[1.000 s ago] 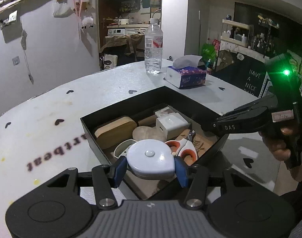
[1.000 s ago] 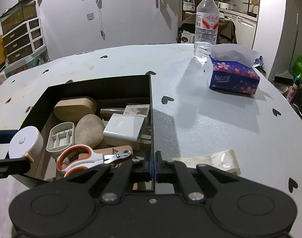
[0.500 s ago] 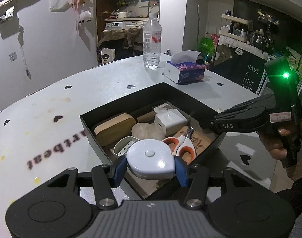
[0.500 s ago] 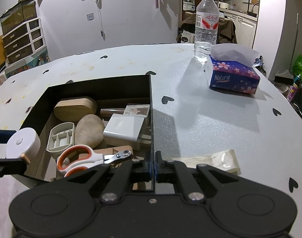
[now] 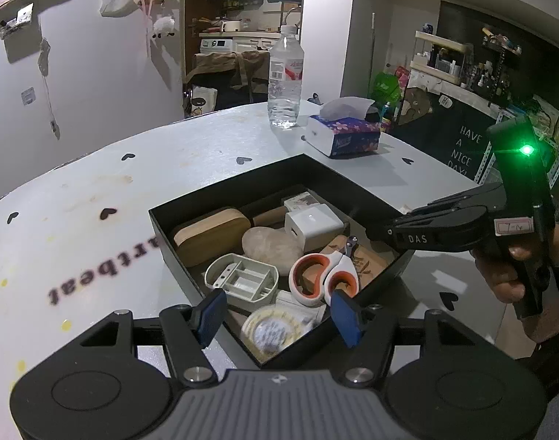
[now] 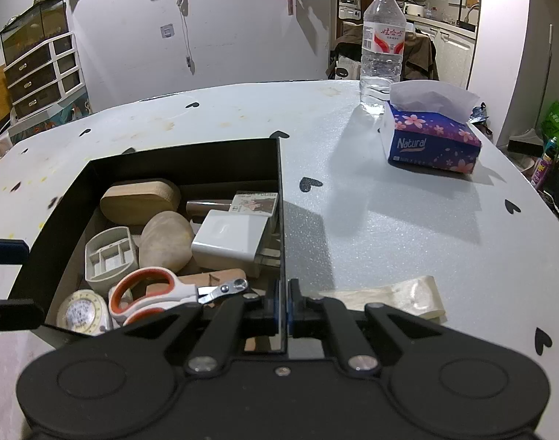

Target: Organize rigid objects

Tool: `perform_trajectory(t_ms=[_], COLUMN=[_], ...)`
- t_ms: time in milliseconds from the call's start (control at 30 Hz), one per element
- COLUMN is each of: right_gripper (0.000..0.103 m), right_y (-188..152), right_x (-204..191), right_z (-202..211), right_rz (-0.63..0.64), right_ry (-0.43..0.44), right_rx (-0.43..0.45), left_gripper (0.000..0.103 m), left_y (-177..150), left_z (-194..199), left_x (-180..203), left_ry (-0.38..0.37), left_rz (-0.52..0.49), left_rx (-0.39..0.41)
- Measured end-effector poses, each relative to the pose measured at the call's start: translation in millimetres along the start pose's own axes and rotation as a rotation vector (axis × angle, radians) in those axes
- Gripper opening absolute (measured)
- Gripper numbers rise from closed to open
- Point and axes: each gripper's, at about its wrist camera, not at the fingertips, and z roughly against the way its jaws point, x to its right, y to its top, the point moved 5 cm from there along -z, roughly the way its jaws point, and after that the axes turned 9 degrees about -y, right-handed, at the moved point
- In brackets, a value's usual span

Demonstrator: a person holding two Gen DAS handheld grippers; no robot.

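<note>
two grippers work at one black box (image 5: 191, 253) on the white table (image 5: 96, 190). the left gripper (image 5: 277, 317) hangs over the box's near corner with its blue pads (image 5: 209, 315) apart; its jaws have just been opening and nothing sits between them now. directly under that gap, in the near corner of the box, lies the round tape measure (image 5: 275, 332), flat, its pale yellowish face up, clear of both pads. in the right wrist view the same tape measure (image 6: 82, 313) shows at about 8 o'clock in the box, just beside the scissors.

the right gripper (image 6: 282, 304) is pinched narrow on the thin right-hand wall of the box, the wall's edge running straight between its pads. in the left wrist view that gripper (image 5: 380, 233) reaches in from 3 o'clock, carried by a hand (image 5: 506, 275) on a handle with a green light.

inside the box: orange-handled scissors (image 5: 325, 275) toward 5 o'clock, a grey ribbed tray (image 5: 242, 280) just left of them, a tan stone (image 5: 272, 245) at the middle, a wooden oval case (image 5: 209, 233) at 10 o'clock, a white charger block (image 5: 312, 225) at 2 o'clock, and a small printed carton (image 6: 255, 203) behind it.

outside the box, a water bottle (image 6: 382, 40) stands upright at 1 o'clock with a tissue pack (image 6: 429, 143) just beside it; a clear wrapper (image 6: 396, 297) lies flat near the right gripper.
</note>
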Motion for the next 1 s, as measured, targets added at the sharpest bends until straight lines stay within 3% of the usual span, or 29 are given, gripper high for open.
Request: perform_trajectory(t_ms=[467,633,733,867,1000], right_gripper=[0.005,0.005,0.005,0.005,0.019], right_y=[0,0,-1,0,6], right_x=[0,0,1,3,5], right_z=[0,0,0,2,29], right_rz=[-0.002,-0.003,-0.011,-0.020,-0.016], right_ry=[0.001,0.002,0.005,-0.002,-0.003], right_rx=[-0.002,-0.002,-0.001,0.010,0.112], left_gripper=[0.064,0.077,0.091,0.099,0.103], left_y=[6,20,26,26,22], left_z=[9,28,37,48,59], left_x=[1,-2,-4,-9,-7], left_ry=[0.012,0.046,0.109,0.175,0.235], left_rz=[0.006,0.053,0.085,0.161,0.195], left_rx=[0.029,0.103,0.145,0.208,0.262])
